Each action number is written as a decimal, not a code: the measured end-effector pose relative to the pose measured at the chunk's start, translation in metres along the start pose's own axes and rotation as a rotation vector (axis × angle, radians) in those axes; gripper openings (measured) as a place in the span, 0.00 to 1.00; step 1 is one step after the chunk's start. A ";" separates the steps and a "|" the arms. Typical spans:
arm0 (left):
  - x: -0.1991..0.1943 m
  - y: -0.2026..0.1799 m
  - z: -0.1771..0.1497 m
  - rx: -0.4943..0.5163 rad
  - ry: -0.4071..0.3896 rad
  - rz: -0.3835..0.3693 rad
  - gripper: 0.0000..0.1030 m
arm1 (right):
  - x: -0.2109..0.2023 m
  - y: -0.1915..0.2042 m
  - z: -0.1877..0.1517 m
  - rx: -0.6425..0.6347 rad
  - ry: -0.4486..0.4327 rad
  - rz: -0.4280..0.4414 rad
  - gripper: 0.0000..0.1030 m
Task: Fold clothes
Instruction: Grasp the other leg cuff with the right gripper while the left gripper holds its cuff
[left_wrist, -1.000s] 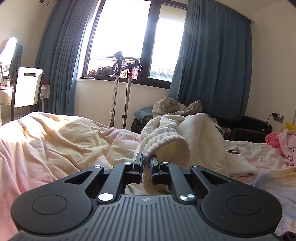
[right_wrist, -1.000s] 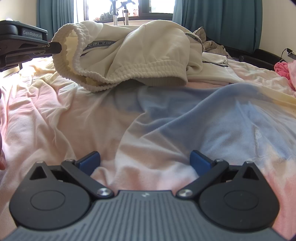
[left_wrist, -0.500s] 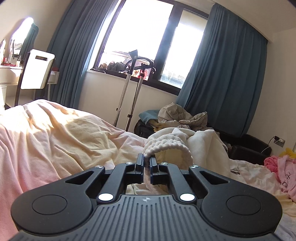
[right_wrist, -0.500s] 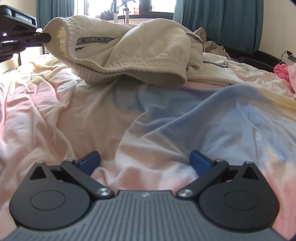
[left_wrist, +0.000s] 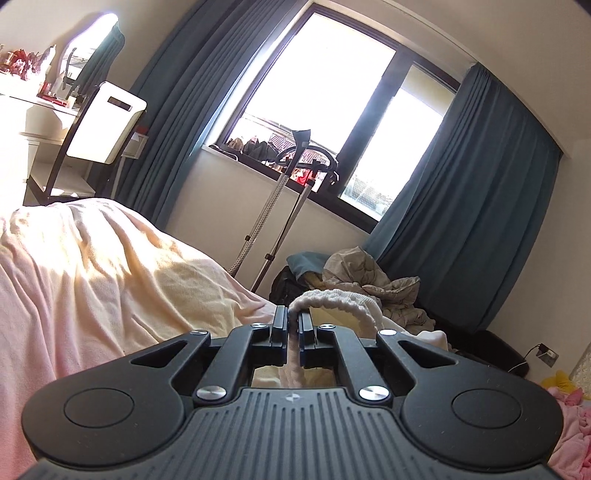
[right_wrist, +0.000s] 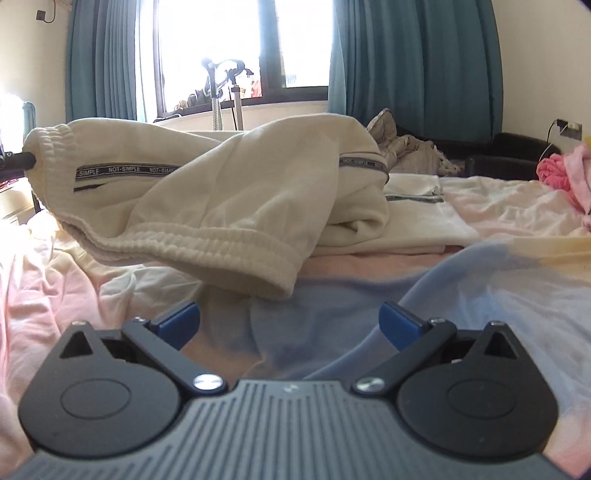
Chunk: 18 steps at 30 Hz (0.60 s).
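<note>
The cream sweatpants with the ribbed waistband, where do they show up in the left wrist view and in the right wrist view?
Left wrist view: only the ribbed waistband of the cream sweatpants shows, low centre, pinched in the left claw.
Right wrist view: they span the left and middle, the waistband's far left end lifted off the bedding by that claw.
Shared landmark: the garment steamer stand at the window.

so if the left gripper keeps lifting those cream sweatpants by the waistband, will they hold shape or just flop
Probably flop: the sweatpants already sag from the waistband pinched by the left gripper, with the far part lying heaped on the bed. The fabric looks thick and fleecy, so likely heavyish and not slippery. The open right gripper may need to support the low side.
</note>
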<state>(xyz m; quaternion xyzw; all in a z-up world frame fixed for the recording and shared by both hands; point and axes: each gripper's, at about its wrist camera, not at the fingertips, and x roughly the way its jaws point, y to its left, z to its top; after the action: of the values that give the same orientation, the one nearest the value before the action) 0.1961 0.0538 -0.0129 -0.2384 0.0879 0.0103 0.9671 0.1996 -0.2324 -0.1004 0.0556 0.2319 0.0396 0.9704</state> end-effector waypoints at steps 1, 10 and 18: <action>0.001 0.002 0.000 -0.005 0.003 0.004 0.06 | 0.011 -0.002 0.001 0.025 0.034 0.012 0.99; 0.017 0.007 -0.011 0.058 0.015 0.078 0.06 | 0.063 -0.008 0.017 0.137 0.027 -0.028 0.44; 0.034 0.021 -0.025 0.045 0.027 0.155 0.08 | 0.055 -0.005 0.030 0.213 -0.077 -0.006 0.08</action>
<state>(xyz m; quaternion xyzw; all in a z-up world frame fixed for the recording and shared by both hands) 0.2242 0.0600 -0.0508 -0.2090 0.1194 0.0799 0.9673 0.2619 -0.2346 -0.0992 0.1590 0.1973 0.0094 0.9673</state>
